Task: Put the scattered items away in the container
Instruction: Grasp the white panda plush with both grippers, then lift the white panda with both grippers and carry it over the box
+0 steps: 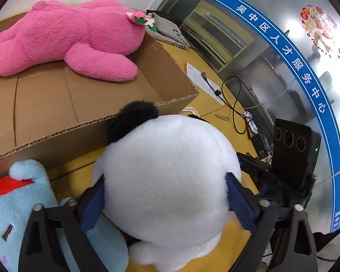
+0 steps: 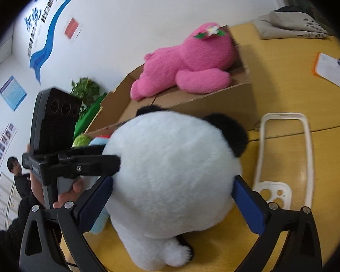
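Both claws down around the panda plush (image 1: 167,176) on the yellow desk (image 1: 219,104). Left claw (image 1: 165,195) spread wide, blue pads (image 1: 94,206) pressed against the white fur on either side of the round head, so gripping it across its width. Right claw (image 2: 173,195) also at a wide spread, straddling the same white body from the other side; near pad (image 2: 95,201) touching the fur, far pad just beside it, real squeeze hard to tell. Seen from the right wrist, left claw's black arm (image 2: 79,165) poking into the plush from the left, a hand (image 2: 68,192) wrapped around its handle. Panda plush upright, black ears (image 2: 229,133) toward the cardboard box (image 1: 83,104), just in front of its near wall, not inside. Pink plush (image 1: 63,43) already lying face down in the box. Light blue plush (image 1: 18,215) on the desk, touching the panda's left side. White phone case (image 2: 283,158) flat on the desk to the right, near the box corner. Black cable (image 1: 233,104) and papers (image 1: 199,77) farther back.
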Demonstrator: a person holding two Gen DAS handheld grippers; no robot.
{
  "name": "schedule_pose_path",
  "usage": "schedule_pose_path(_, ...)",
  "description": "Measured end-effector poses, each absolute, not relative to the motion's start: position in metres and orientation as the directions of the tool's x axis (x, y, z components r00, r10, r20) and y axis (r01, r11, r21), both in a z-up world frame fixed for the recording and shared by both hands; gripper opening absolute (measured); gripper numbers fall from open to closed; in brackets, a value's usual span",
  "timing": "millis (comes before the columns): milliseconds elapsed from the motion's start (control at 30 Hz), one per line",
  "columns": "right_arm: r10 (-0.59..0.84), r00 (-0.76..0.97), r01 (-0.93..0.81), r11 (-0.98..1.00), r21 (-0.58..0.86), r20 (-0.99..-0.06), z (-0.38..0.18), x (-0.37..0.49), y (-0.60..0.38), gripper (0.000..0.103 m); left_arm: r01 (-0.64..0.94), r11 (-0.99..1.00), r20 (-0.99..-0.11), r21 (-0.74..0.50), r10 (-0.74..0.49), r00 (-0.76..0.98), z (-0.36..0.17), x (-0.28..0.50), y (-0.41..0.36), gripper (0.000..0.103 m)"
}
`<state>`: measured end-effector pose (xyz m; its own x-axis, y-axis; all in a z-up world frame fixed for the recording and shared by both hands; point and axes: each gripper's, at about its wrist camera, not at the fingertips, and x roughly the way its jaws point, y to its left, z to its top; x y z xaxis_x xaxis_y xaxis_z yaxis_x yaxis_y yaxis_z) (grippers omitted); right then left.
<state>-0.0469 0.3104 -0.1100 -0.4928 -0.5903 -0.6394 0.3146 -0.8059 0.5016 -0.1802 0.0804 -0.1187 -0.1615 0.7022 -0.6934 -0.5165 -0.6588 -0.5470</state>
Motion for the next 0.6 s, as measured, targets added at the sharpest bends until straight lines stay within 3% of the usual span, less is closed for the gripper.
schedule_pose_path(100, -0.587, -0.489, 0.318, -0.809, 0.494, -0.646, -0.111, -0.047, 0.305, 0.097, -0.497, -0.660, -0.687, -0.563, 0.708, -0.163, -0.121, -0.179, 0.075, 0.082)
schedule_pose_path(367, -0.582, -0.499, 0.332, -0.812, 0.480, -0.641, -0.105, -0.036, 0.297, 0.068, -0.477, -0.674, -0.687, -0.564, 0.703, -0.182, -0.116, -0.168, 0.070, 0.071)
schedule_pose_path(600, -0.586, -0.553, 0.374, -0.810, 0.451, -0.593, -0.067, -0.020, 0.293, 0.063, -0.510, -0.643, -0.613, -0.571, 0.748, -0.256, -0.074, -0.143, 0.050, 0.069)
